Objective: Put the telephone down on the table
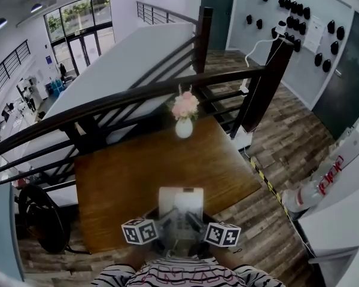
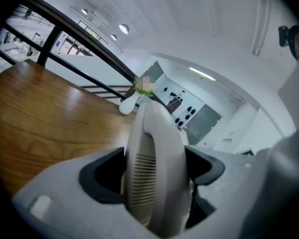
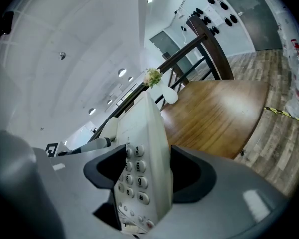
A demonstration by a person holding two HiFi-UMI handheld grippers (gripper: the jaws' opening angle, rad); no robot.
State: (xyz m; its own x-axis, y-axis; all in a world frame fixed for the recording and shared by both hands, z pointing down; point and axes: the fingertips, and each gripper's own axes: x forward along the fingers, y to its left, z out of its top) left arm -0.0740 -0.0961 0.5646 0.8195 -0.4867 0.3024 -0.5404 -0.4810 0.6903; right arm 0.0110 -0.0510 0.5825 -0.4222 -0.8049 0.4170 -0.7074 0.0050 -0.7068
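Note:
A cream-white telephone (image 1: 180, 210) is clamped between both grippers over the near edge of the wooden table (image 1: 125, 178). My left gripper (image 1: 160, 225) is shut on its handset side, where a ribbed speaker grille (image 2: 141, 176) shows between the jaws (image 2: 154, 172). My right gripper (image 1: 198, 223) is shut on the keypad side, and number buttons (image 3: 134, 176) fill the gap of that gripper (image 3: 147, 174). I cannot tell whether the telephone touches the tabletop.
A white vase with pink flowers (image 1: 184, 117) stands at the table's far edge, against a dark stair railing (image 1: 167, 88). A black stool (image 1: 39, 217) stands left of the table. Striped sleeves (image 1: 185, 275) show at the bottom. Yellow-black floor tape (image 1: 266, 181) runs to the right.

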